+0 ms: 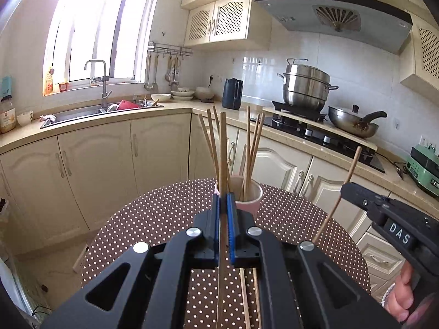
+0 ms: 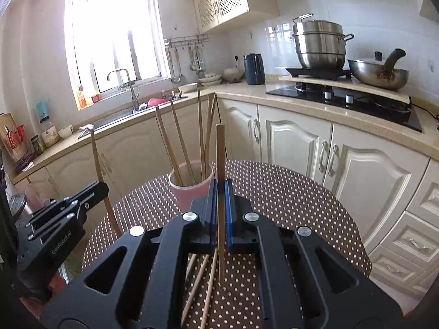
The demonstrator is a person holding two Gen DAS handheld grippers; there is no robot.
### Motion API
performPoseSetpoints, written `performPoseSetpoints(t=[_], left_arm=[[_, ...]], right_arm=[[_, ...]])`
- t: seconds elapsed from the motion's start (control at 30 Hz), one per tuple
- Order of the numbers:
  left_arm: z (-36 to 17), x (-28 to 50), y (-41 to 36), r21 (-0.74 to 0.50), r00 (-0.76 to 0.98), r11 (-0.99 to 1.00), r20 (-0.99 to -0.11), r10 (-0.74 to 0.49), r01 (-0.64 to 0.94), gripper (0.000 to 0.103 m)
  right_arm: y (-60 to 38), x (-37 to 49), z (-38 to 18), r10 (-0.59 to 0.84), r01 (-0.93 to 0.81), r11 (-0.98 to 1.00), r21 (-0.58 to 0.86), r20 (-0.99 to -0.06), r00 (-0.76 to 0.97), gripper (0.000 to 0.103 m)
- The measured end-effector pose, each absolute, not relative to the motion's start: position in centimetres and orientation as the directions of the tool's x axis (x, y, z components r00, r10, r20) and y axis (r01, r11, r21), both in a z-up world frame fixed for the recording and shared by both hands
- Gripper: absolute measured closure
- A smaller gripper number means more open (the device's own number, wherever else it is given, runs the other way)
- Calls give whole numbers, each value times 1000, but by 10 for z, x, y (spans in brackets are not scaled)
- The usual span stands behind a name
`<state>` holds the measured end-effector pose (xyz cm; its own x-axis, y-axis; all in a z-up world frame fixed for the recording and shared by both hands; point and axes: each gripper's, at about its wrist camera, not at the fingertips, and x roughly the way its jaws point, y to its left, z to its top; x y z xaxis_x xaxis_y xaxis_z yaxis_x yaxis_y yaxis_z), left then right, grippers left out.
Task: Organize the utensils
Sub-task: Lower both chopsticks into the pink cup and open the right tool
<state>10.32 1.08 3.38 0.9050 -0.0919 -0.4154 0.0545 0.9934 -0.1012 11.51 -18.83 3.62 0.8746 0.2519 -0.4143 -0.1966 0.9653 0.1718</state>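
One chopstick (image 1: 222, 148) was clamped upright in L gripper (image 1: 225, 205), another (image 2: 220, 164) in R gripper (image 2: 219, 192). Pink cup (image 2: 189, 189) was seen just ahead, slightly right of L, left of R; approx. equally near.

Your two wrist cameras sit side by side above the brown polka-dot round table (image 1: 153, 219), each looking forward and slightly downward, close behind the shared pink paper cup (image 2: 189, 192) holding wooden chopsticks (image 2: 201, 134).
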Motion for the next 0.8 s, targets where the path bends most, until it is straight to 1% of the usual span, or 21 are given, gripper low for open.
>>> performPoseSetpoints(t=[0.17, 0.4, 0.57, 0.63, 0.8], left_arm=[[47, 112, 10, -86, 922, 995, -378, -80, 51, 97], [67, 133, 11, -96, 938, 994, -337, -81, 51, 97], [91, 145, 7, -98, 959, 994, -270, -80, 56, 97], [101, 150, 8, -108, 967, 993, -243, -80, 55, 97], [118, 165, 7, -136, 976, 990, -205, -74, 46, 97]], right_arm=[[-184, 129, 51, 255, -203, 964, 170, -391, 884, 98], [-176, 141, 81, 250, -209, 966, 155, -330, 910, 98], [-170, 150, 107, 248, -218, 967, 135, -279, 928, 98], [-167, 153, 116, 251, -224, 966, 129, -259, 933, 100], [-162, 164, 133, 258, -235, 964, 127, -216, 942, 100]])
